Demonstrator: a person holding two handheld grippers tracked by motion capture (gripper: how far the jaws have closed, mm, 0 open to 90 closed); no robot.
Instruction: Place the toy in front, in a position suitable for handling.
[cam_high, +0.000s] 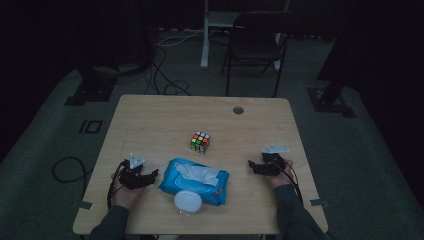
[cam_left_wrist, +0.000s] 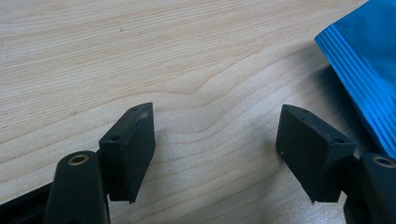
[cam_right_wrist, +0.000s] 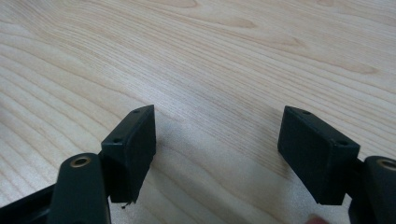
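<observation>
High view has the blue wipes pack (cam_high: 195, 181) lying flat on the table (cam_high: 150, 120) between my two tongs, with its white round lid (cam_high: 188, 202) flipped toward me and a white wipe (cam_high: 199, 173) puffed up out of the opening. My left gripper (cam_high: 152, 175) sits just beside the pack's near-left end, jaws spread apart and holding nothing; in the left gripper view the pack's crimped blue edge (cam_left_wrist: 362, 65) lies just off my right jaw. My right gripper (cam_high: 251, 165) rests a little apart from the pack's other end, jaws also wide and empty over bare wood (cam_right_wrist: 210, 70).

I judge the pack soft and floppy, its film slick, fairly light, likely to sag if lifted by one end. I'd pin the crimped end with the left tongs and pinch the raised wipe with the right; that sheet is thin, damp and tears easily. The light is dim, so I can't be sure how far the wipe stands free. A colour cube (cam_high: 200, 142) sits beyond the pack, clear of both tongs.
</observation>
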